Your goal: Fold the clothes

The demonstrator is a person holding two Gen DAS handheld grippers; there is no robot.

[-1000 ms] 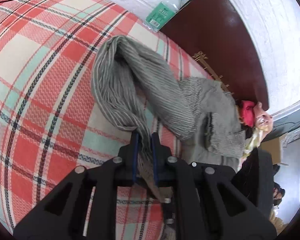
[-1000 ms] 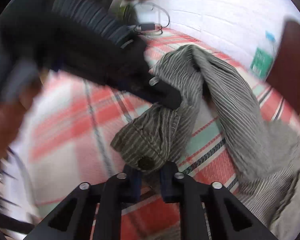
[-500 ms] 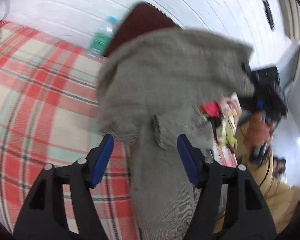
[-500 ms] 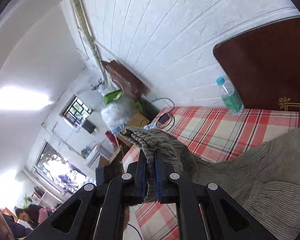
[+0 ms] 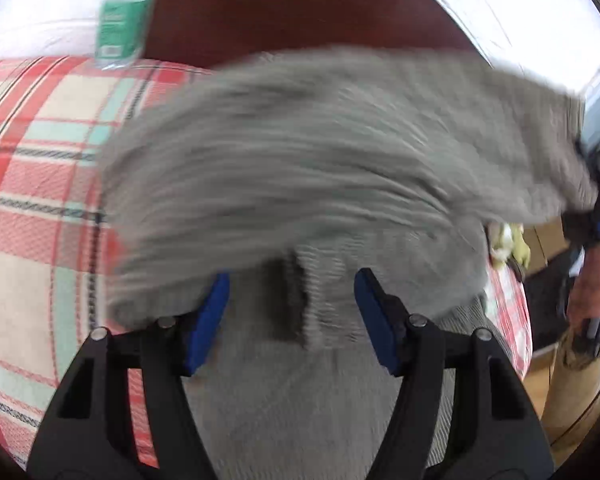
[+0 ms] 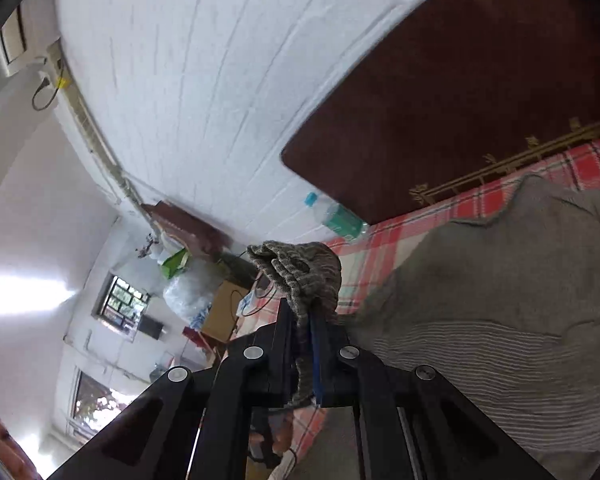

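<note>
- left wrist view: we find the left gripper (image 5: 292, 308) with its blue pads (image 5: 210, 320) spread wide, having just been opening; grey cloth lies between and under them, but neither pad presses on it.
- left wrist view: the grey striped garment (image 5: 320, 168) is blurred and stretches across the frame, from over the plaid bedcover (image 5: 40, 184) on the left up toward the right edge.
- left wrist view: a lower part of the garment with a dark seam or pocket edge lies flat on the bed directly ahead of the fingers.
- left wrist view: a water bottle with a green label (image 5: 120, 28) stands beside the dark red headboard (image 5: 300, 12) at the top; at far right we see a person's hand (image 5: 592, 280) on a black tool, too blurred to detail.
- right wrist view: the right gripper (image 6: 302, 332) is pressed together, pinching a bunched end of the grey striped garment (image 6: 300, 272), which pokes up above the fingertips.
- right wrist view: the rest of the garment (image 6: 500, 312) drapes away to the right over the plaid bedcover (image 6: 400, 232).
- right wrist view: the bottle (image 6: 336, 216) lies against the white wall (image 6: 220, 80), at the corner of the headboard (image 6: 480, 100).
</note>
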